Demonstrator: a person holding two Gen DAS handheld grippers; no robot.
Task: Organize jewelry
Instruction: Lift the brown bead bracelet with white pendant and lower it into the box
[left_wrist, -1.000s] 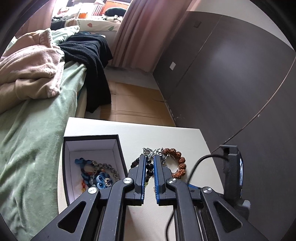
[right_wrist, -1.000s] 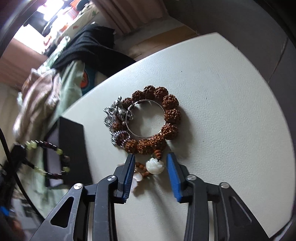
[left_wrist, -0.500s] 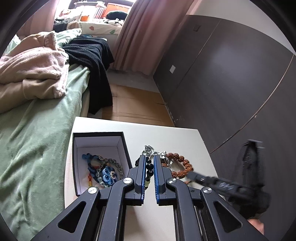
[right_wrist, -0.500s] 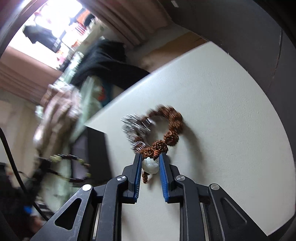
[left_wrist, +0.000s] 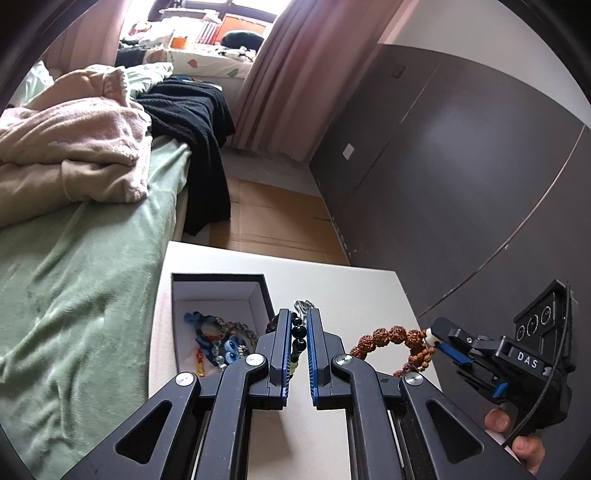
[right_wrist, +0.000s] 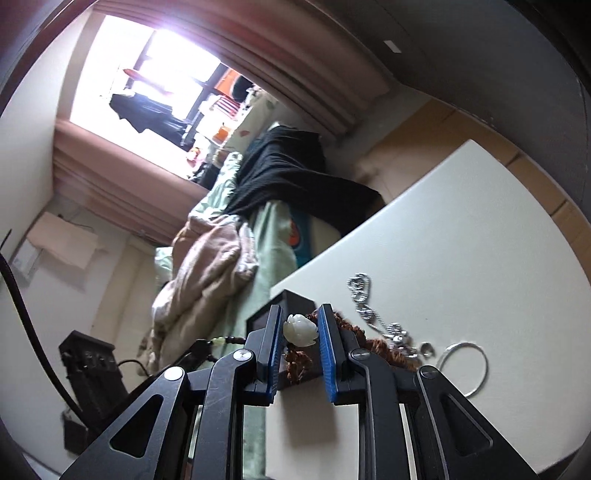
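Your right gripper (right_wrist: 301, 328) has risen off the table (right_wrist: 461, 229), clamped on the white bead (right_wrist: 300, 329) of the brown bracelet (left_wrist: 391, 338). Your left gripper (left_wrist: 297, 332), nearly closed, pinches the dark bracelet (left_wrist: 298, 334). Both hang just right of the open box (left_wrist: 218, 291), yours left being nearer.

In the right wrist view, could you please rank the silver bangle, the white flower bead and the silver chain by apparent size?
1. Silver chain, longest.
2. Silver bangle, partly hidden by the gripper, so nearly tied.
3. White flower bead, smallest, though nearest the camera.

Brown seed bracelet (left_wrist: 391, 338) hanging off table; dark bead bracelet (left_wrist: 298, 338) lifted beside open black box (left_wrist: 218, 291).
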